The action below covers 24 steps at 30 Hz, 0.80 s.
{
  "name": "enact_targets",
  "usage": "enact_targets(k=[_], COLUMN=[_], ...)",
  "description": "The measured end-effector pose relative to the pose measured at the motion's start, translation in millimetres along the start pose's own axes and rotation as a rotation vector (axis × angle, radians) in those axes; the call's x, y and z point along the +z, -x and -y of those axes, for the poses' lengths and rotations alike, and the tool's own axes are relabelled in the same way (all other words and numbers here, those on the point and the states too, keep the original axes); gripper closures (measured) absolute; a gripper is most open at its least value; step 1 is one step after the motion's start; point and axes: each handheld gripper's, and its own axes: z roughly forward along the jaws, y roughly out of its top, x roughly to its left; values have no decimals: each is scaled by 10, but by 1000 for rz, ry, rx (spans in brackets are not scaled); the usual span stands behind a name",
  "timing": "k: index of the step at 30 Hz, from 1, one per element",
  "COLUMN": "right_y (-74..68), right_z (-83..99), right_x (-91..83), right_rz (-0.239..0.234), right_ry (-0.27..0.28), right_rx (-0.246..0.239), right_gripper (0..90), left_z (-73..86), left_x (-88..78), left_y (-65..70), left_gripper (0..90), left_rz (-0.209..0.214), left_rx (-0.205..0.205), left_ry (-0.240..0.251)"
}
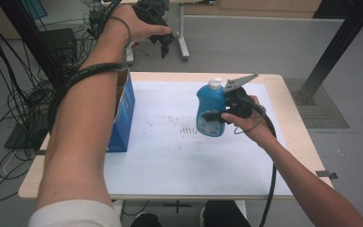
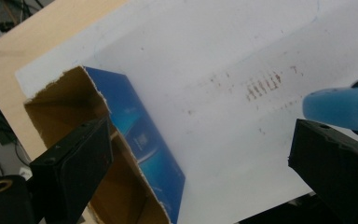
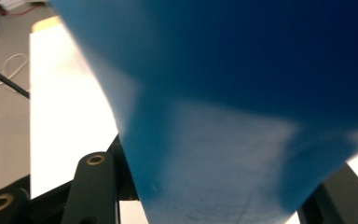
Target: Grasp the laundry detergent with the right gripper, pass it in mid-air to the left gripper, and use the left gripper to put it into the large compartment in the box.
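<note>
Left tongs [image 1: 163,45] wide, right tongs [image 1: 217,116] clamping upright blue bottle [image 1: 210,111], cap up.

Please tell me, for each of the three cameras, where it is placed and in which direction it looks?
High view: above the person's side, looking forward and down on the white-topped table; both forearms show.
Left gripper view: on the left gripper, looking down at the open blue cardboard box; its open black jaws show.
Right gripper view: on the right gripper, close against the blue plastic bottle it grips.
Shared: bottle and table appear in all three.
</note>
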Motion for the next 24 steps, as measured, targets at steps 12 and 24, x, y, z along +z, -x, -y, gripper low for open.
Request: enact_targets(k=[12, 24], right_y=[87, 43], right_z=[-728, -1179], right_x=[353, 691], right_rz=[-150, -276], right_ry=[-6, -1], right_rx=[-69, -176], right_gripper=[441, 440], left_z=[243, 440], left_x=[-358, -547], left_y=[60, 151], left_gripper=[66, 61], left_rz=[8, 24], left_rx=[264, 459], left_ry=[0, 4])
